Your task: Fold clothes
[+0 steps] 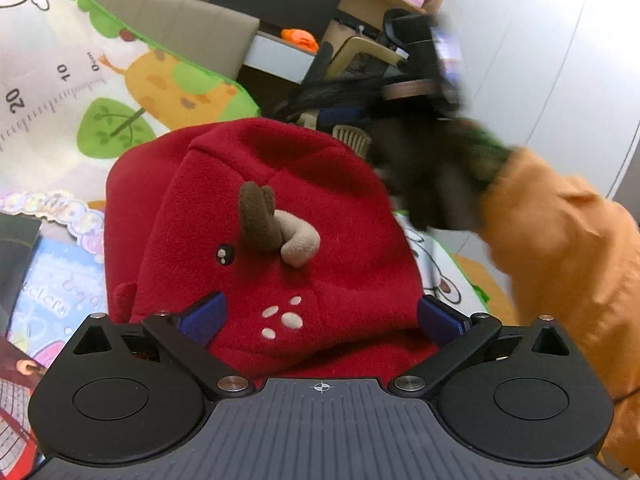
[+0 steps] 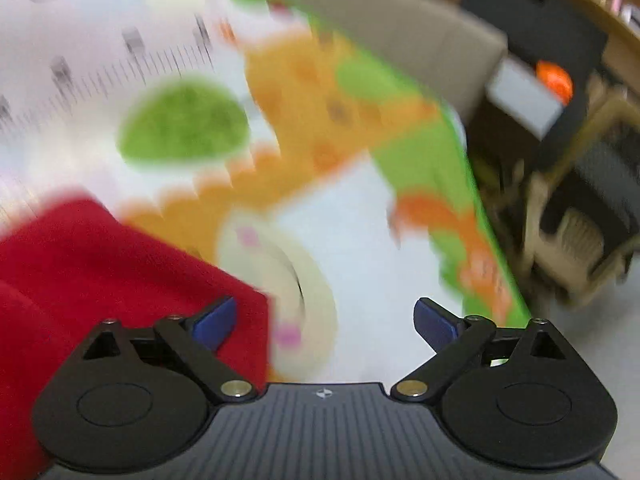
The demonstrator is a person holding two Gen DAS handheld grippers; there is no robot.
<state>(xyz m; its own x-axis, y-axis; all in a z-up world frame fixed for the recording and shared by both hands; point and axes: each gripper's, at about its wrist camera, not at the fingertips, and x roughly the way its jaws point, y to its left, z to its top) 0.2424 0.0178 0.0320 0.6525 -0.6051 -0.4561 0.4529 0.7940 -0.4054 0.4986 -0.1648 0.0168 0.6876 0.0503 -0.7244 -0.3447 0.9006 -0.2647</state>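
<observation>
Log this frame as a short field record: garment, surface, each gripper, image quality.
garment: red fleece hooded garment with brown antler, stitched eye and pale spots on the hood, lying on the mat
surface: cartoon play mat with printed ruler marks
left gripper: open, fingers either side of the hood fabric
right gripper: open, nothing between fingers, red fabric edge at its left finger
image quality: right wrist view motion-blurred

Both wrist views low, close, facing forward, sharing red garment (image 1: 260, 216), play mat (image 2: 360, 240), right view seemingly motion-blurred

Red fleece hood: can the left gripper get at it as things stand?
Probably yes. The left gripper is open, and the red fleece hood lies directly ahead between its fingers with nothing in between.
</observation>
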